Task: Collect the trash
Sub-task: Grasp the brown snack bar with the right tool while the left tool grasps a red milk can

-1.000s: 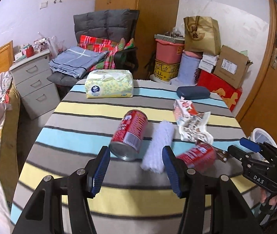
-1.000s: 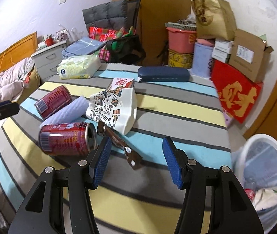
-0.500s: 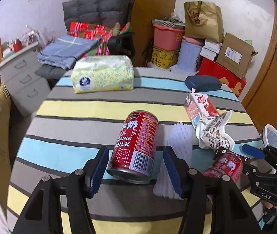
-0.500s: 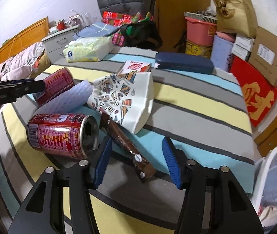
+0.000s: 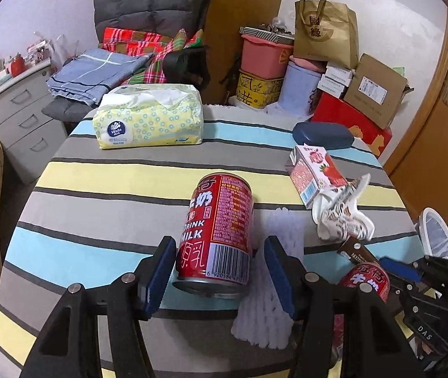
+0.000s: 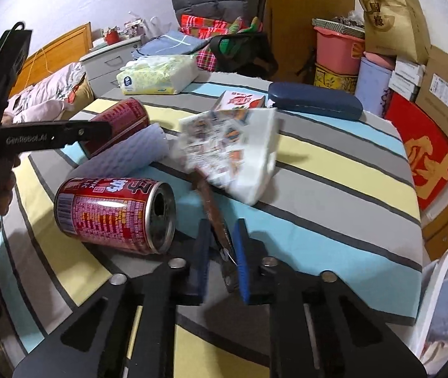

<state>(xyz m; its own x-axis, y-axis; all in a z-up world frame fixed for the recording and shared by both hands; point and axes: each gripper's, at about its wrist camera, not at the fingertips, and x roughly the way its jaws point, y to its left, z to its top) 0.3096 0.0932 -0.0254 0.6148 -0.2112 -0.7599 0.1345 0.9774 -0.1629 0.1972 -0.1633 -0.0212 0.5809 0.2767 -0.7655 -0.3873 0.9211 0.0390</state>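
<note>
Blue pads of the right gripper [image 6: 221, 249] clamp a brown wrapper [image 6: 213, 209] near the table's [image 6: 334, 220] right-front edge, printed paper bag [image 6: 236, 151] lifting with it. Left gripper [image 5: 217, 271] is spread wide around a red milk can [image 5: 219, 230], not squeezing. Second red can [image 6: 113, 214] lies beside the wrapper; white foam sleeve [image 5: 269, 283] between the cans. White bin [image 6: 447, 299] off the right edge.

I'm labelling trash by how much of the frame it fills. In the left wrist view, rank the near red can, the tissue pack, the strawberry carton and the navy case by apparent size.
1. Tissue pack and near red can: look alike in area, and the can's nearness inflates it.
2. Strawberry carton and navy case: look alike, unranked.
</note>
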